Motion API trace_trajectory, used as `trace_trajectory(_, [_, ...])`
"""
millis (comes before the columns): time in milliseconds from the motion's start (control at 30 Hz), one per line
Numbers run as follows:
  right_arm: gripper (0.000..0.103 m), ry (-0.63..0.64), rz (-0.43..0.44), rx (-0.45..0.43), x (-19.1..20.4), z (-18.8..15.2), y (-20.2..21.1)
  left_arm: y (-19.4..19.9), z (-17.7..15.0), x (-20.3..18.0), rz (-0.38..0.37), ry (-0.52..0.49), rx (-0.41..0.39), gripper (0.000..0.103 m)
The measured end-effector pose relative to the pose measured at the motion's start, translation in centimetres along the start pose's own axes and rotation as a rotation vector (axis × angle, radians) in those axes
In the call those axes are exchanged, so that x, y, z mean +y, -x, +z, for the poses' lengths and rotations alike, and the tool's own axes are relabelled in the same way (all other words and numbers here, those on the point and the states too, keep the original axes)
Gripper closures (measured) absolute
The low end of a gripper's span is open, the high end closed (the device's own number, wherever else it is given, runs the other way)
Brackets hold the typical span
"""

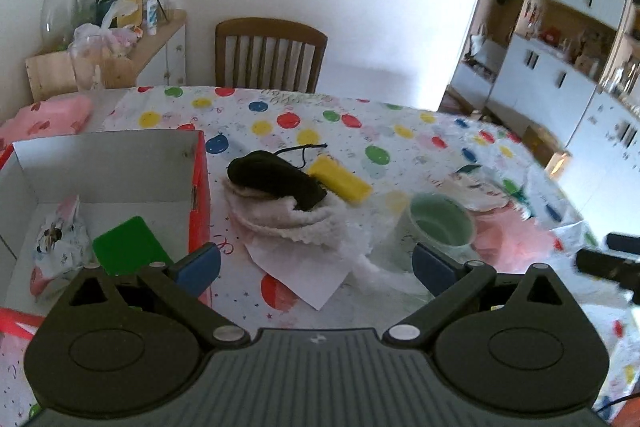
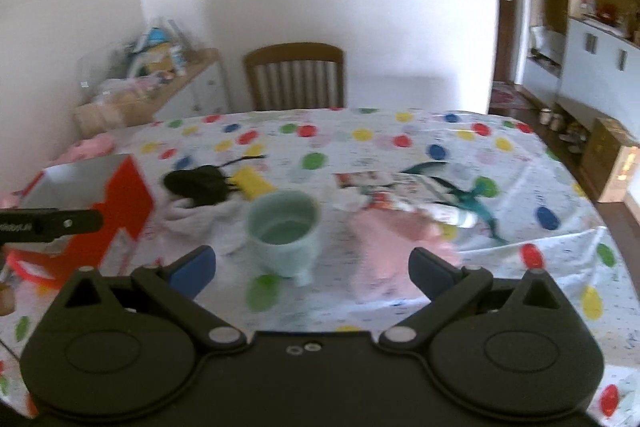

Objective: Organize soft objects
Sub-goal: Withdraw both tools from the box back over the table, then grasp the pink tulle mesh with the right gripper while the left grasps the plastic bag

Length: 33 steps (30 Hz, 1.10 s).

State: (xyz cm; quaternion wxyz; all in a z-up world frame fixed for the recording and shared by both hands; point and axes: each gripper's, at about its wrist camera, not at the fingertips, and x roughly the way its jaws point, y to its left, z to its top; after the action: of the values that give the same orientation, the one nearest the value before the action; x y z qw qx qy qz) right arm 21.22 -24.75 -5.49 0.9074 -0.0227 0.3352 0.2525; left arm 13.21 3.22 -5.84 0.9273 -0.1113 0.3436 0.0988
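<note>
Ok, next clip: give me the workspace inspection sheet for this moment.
Surface: table under a balloon-print cloth.
Job's things: box holds a green block and a printed pouch; black pouch lies on a white fleece, yellow sponge beside it; pink cloth right of the cup.
Clutter: green cup, paper sheet, printed packet.
Grippers: left tool and right tool both open, empty.
Cables: nothing seen.
Surroundings: chair, crowded side shelf, cabinets.
</note>
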Motion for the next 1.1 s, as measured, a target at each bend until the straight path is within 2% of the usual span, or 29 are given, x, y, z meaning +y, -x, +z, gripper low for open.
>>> trace_trajectory(233, [0.002,0.006,-0.067,0.030,-3.2,-0.1,-2.4,-3.9,-0.5,-2.0,0.006,-0.058,0.041,0.000])
trace_trajectory(500, [0.005,0.094,-0.075,0.082,-4.5,0.0,-6.7,-7.5,-1.9,-4.8,0.012,-0.107,0.080,0.000])
trace_trajectory(667, [0.010,0.157,-0.081,0.118,-5.2,-0.2,-9.4,-9.5,-2.1,-6.3,0.024,-0.117,0.096,0.000])
trace_trajectory(833, [0.011,0.173,-0.069,0.123,-5.8,-0.2,-11.5,-11.9,-2.2,-7.0,0.065,-0.103,0.123,0.000])
trace_trajectory(933, [0.011,0.171,-0.049,0.132,-5.9,-0.1,-12.8,-13.0,-2.1,-7.1,0.050,-0.095,0.137,0.000])
trace_trajectory(1100, [0.012,0.176,-0.078,0.162,-6.3,-0.2,-14.7,-14.3,-2.2,-7.2,0.035,-0.062,0.167,0.001])
